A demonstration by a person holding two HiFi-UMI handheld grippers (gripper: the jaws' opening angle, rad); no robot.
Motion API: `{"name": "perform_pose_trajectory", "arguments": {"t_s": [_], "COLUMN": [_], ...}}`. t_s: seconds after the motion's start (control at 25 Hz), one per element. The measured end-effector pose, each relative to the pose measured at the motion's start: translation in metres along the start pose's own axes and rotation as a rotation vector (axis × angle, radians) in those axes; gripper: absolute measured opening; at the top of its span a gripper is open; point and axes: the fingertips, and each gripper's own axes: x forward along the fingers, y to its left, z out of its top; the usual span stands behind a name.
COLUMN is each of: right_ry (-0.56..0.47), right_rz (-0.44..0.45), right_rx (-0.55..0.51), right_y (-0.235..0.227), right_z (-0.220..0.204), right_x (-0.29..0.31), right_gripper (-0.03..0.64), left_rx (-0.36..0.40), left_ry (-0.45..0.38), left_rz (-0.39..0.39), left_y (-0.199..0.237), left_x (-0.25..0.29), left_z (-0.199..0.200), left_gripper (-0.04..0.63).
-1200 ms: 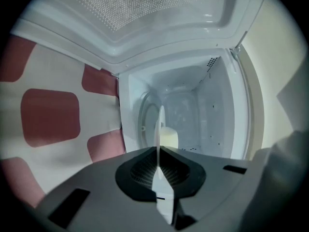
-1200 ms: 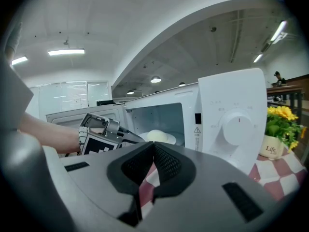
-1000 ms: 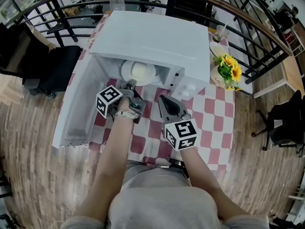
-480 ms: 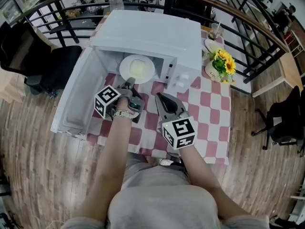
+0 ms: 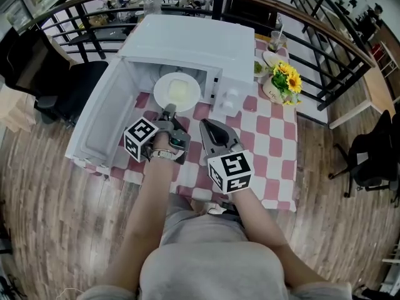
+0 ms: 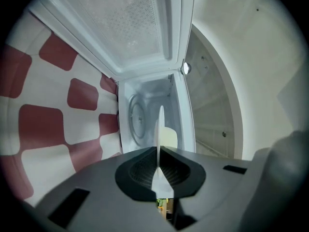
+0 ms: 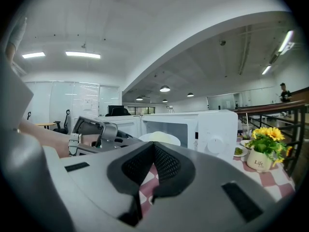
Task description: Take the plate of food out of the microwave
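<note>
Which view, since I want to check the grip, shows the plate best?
Head view: the whole plate shows from above, food on it, at the microwave mouth, its rim pinched by the left tool. Left gripper view shows it edge-on; right gripper view, a partial side view.

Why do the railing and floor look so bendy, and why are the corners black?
Head view: a wide lens curves the railing and floor. Left gripper view: round picture, black corners, plate edge blurry. Right gripper view: same round frame.
</note>
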Motion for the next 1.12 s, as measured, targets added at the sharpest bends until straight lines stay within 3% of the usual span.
{"name": "perform_pose_trajectory", "arguments": {"t_s": [0.36,1.12], "right_ry": [-0.018,-0.039], "right_rz": [0.008,0.037], "right_rx": [0.009,-0.007], "right_y": [0.001,0.012], "right_z": [0.004,0.005], "right_x": [-0.019,-0.049], "right_gripper": [0.025,0.025], "left_rx": [0.021,0.065], "left_ry": [-0.057,-0.083], "left_rz": [-0.038,-0.103], "left_y": [-0.014,-0.032], "left_x": [-0.031,-0.084], "left_z": [-0.023,-0.064], "left_gripper": [0.015,0.017]}}
